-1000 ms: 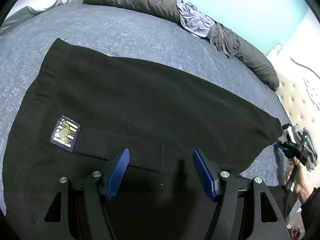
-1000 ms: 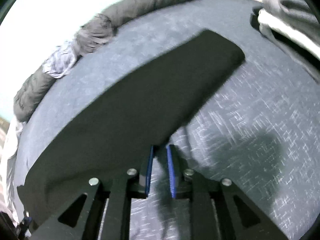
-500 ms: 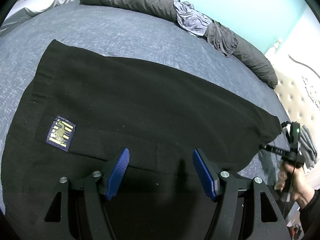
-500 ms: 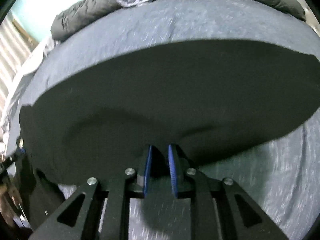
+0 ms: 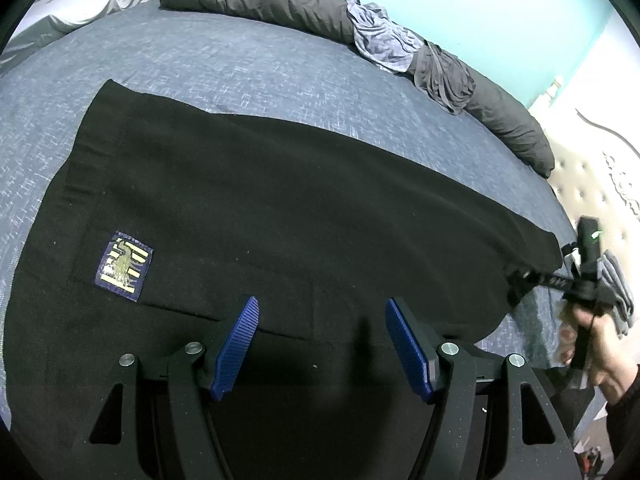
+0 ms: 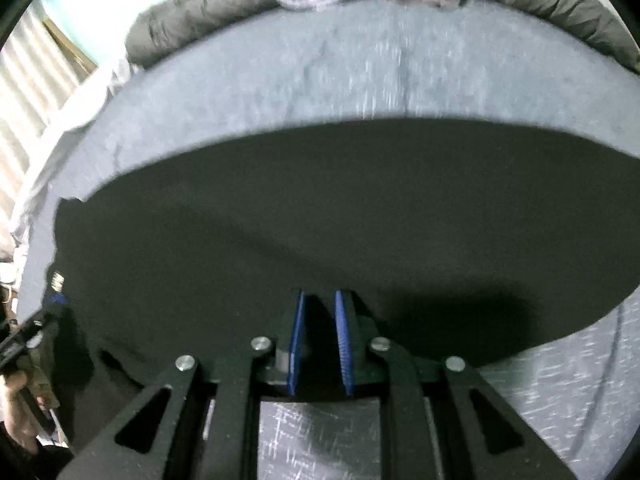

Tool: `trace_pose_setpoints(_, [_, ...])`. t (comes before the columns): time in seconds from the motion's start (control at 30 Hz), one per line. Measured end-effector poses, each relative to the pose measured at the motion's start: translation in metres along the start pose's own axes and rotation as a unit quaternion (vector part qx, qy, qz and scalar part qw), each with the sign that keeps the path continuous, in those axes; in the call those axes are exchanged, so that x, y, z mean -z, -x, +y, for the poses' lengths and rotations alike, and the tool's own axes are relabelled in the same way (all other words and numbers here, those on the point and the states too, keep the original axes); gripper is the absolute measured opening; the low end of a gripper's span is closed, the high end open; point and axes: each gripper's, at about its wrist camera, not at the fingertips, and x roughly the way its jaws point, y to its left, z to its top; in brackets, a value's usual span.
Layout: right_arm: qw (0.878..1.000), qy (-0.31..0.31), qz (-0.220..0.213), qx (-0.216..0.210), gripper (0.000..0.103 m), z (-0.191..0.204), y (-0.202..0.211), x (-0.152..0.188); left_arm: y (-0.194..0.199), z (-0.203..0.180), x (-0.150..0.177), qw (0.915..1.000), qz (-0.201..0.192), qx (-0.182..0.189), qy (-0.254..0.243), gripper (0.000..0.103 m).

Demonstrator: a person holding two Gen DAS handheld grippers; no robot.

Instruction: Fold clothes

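Observation:
A black garment (image 5: pixel 288 208) with a blue and gold patch (image 5: pixel 124 266) lies spread on the blue bed (image 5: pixel 240 64). My left gripper (image 5: pixel 322 340) is open and empty, hovering over the garment's near edge. My right gripper (image 6: pixel 320 340) is shut on the garment's near hem (image 6: pixel 320 308) and holds that edge a little lifted; the cloth fills the right wrist view (image 6: pixel 320 220). In the left wrist view the right gripper (image 5: pixel 532 278) shows at the garment's right end, pinching the cloth, held by a hand (image 5: pixel 588 340).
A rolled dark grey duvet (image 5: pixel 280 4) and a crumpled lilac cloth (image 5: pixel 384 40) lie along the bed's far edge by the teal wall. Folded grey clothes (image 5: pixel 618 292) sit at the right, near a tufted headboard (image 5: pixel 592 184). White bedding (image 5: pixel 80 4) lies far left.
My right gripper has swung round with the hem in its grip and now faces across the garment, lifting that end. The left gripper has hardly moved and stays open.

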Motion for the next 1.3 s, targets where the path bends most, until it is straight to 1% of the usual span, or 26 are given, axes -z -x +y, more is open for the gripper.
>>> trace_pose_setpoints(0.1, [1.000, 0.008, 0.017, -0.008, 0.016, 0.004, -0.006, 0.019, -0.001, 0.000, 0.001, 1.0000, 0.002, 0.001, -0.001, 0.070])
trace_pose_setpoints(0.17, [0.999, 0.012, 0.027, -0.016, 0.013, 0.005, -0.006, 0.032, -0.002, -0.001, 0.002, 1.0000, 0.003, 0.002, -0.003, 0.070])
trace_pose_setpoints(0.27, [0.999, 0.001, 0.034, -0.026, 0.010, 0.000, -0.007, 0.032, -0.002, -0.002, 0.001, 1.0000, 0.005, 0.003, -0.006, 0.070])
trace_pose_setpoints(0.4, [0.998, 0.020, 0.048, -0.022, 0.010, 0.008, -0.001, 0.029, -0.001, -0.001, 0.000, 1.0000, 0.004, 0.004, -0.005, 0.070])
trace_pose_setpoints(0.43, [0.998, 0.022, 0.044, -0.026, 0.010, 0.008, 0.005, 0.026, -0.001, -0.001, 0.000, 1.0000, 0.004, 0.004, -0.004, 0.070])
trace_pose_setpoints(0.5, [0.999, 0.022, -0.009, -0.033, 0.010, 0.007, 0.028, 0.013, -0.001, 0.000, 0.000, 1.0000, 0.004, 0.004, -0.005, 0.070])
trace_pose_setpoints(0.57, [0.998, 0.012, -0.051, -0.017, 0.010, 0.005, 0.043, -0.004, -0.002, -0.001, -0.001, 1.0000, 0.004, 0.003, -0.006, 0.070])
trace_pose_setpoints(0.6, [0.998, 0.008, -0.056, -0.015, 0.010, 0.004, 0.042, -0.013, -0.002, 0.000, -0.001, 1.0000, 0.004, 0.003, -0.005, 0.070])
trace_pose_setpoints(0.63, [0.998, 0.005, -0.058, -0.017, 0.010, 0.003, 0.039, -0.022, -0.002, 0.000, -0.002, 1.0000, 0.004, 0.003, -0.005, 0.070])
trace_pose_setpoints(0.7, [0.999, 0.009, -0.037, 0.002, 0.011, 0.006, 0.023, -0.037, -0.002, 0.001, -0.002, 1.0000, 0.004, 0.003, -0.003, 0.070])
trace_pose_setpoints(0.77, [1.000, 0.009, -0.018, 0.016, 0.011, -0.001, 0.015, -0.031, -0.001, 0.001, -0.003, 1.0000, 0.003, 0.004, -0.002, 0.070])
trace_pose_setpoints(0.83, [1.000, -0.002, 0.001, 0.017, 0.011, -0.009, 0.002, -0.021, -0.002, 0.002, -0.003, 1.0000, 0.003, 0.005, -0.001, 0.070])
trace_pose_setpoints(0.9, [1.000, -0.004, -0.018, 0.009, 0.011, -0.011, 0.004, -0.003, -0.003, 0.002, -0.004, 1.0000, 0.005, 0.008, -0.001, 0.070])
trace_pose_setpoints(0.97, [1.000, -0.003, -0.021, -0.006, 0.011, -0.013, 0.007, 0.009, -0.003, 0.001, -0.004, 0.9999, 0.006, 0.008, -0.002, 0.070])
trace_pose_setpoints(1.13, [0.999, -0.003, 0.009, -0.044, 0.011, -0.027, 0.016, 0.023, -0.002, -0.001, -0.004, 0.9999, 0.006, 0.009, -0.005, 0.070])
trace_pose_setpoints(1.17, [0.999, -0.006, 0.001, -0.047, 0.011, -0.032, 0.023, 0.023, -0.002, -0.002, -0.004, 0.9999, 0.006, 0.009, -0.005, 0.070])
trace_pose_setpoints(1.23, [0.998, -0.022, -0.031, -0.045, 0.011, -0.045, 0.041, 0.020, -0.002, -0.002, -0.004, 0.9999, 0.007, 0.008, -0.006, 0.070])
trace_pose_setpoints(1.27, [0.998, -0.032, -0.047, -0.042, 0.013, -0.055, 0.049, 0.017, -0.002, -0.003, -0.004, 0.9999, 0.007, 0.007, -0.006, 0.070])
trace_pose_setpoints(1.3, [0.996, -0.043, -0.062, -0.038, 0.024, -0.065, 0.057, 0.014, -0.003, -0.003, -0.004, 0.9999, 0.007, 0.007, -0.006, 0.070])
